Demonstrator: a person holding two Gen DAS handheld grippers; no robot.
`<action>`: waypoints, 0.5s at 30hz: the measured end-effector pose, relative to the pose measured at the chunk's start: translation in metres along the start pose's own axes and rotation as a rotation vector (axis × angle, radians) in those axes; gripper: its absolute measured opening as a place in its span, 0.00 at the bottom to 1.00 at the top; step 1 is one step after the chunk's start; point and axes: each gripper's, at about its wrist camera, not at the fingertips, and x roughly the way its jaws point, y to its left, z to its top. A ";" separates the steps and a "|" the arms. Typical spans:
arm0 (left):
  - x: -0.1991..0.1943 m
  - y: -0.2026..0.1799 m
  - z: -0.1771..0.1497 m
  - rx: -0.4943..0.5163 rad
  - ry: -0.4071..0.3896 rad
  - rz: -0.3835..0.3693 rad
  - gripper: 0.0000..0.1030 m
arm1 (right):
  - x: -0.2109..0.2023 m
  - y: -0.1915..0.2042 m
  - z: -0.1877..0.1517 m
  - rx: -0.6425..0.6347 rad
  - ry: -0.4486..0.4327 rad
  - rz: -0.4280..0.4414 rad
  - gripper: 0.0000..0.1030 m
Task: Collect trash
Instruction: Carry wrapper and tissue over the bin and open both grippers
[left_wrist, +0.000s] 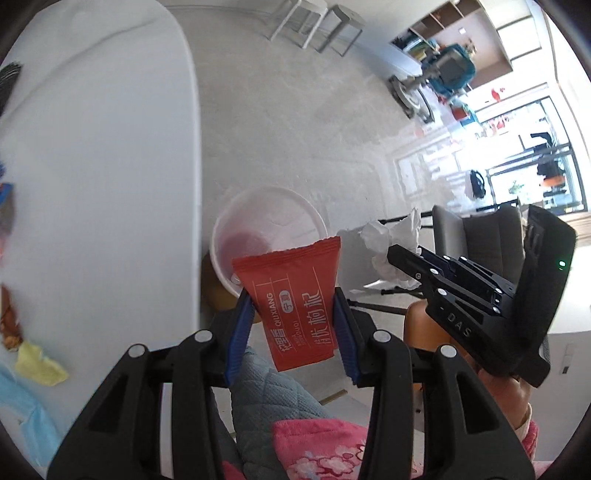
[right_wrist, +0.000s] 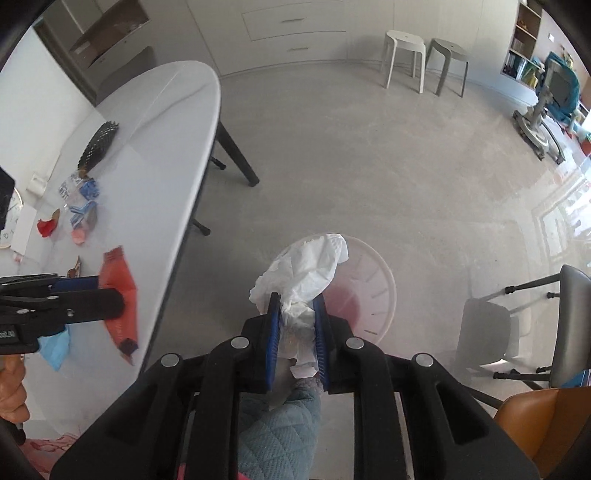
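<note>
My left gripper (left_wrist: 293, 299) is shut on a red snack packet (left_wrist: 291, 273), which hangs above the near rim of a white round bin (left_wrist: 280, 206) on the floor. My right gripper (right_wrist: 296, 299) is shut on a crumpled white tissue (right_wrist: 306, 266), pinched between the blue pads above the same bin (right_wrist: 373, 280). In the left wrist view the right gripper (left_wrist: 397, 254) and its tissue (left_wrist: 388, 236) hover to the right of the bin. In the right wrist view the left gripper (right_wrist: 122, 291) and the red packet (right_wrist: 118, 269) show at the left, over the table's edge.
A white oval table (right_wrist: 159, 147) stands left of the bin with several wrappers (right_wrist: 81, 199), a blue cloth (right_wrist: 55, 347) and a yellow scrap (left_wrist: 40, 362) on it. A grey chair (right_wrist: 487, 325) and an orange chair (right_wrist: 535, 417) stand to the right. Two stools (right_wrist: 402, 55) stand by the far wall.
</note>
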 end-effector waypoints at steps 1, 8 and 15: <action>0.014 -0.010 0.006 0.005 0.013 0.008 0.40 | 0.001 -0.012 -0.001 0.009 0.001 0.001 0.19; 0.086 -0.048 0.029 0.009 0.119 0.042 0.48 | 0.011 -0.061 -0.002 0.011 0.020 0.039 0.20; 0.078 -0.052 0.040 -0.043 0.070 0.071 0.68 | 0.025 -0.081 0.006 -0.012 0.043 0.095 0.21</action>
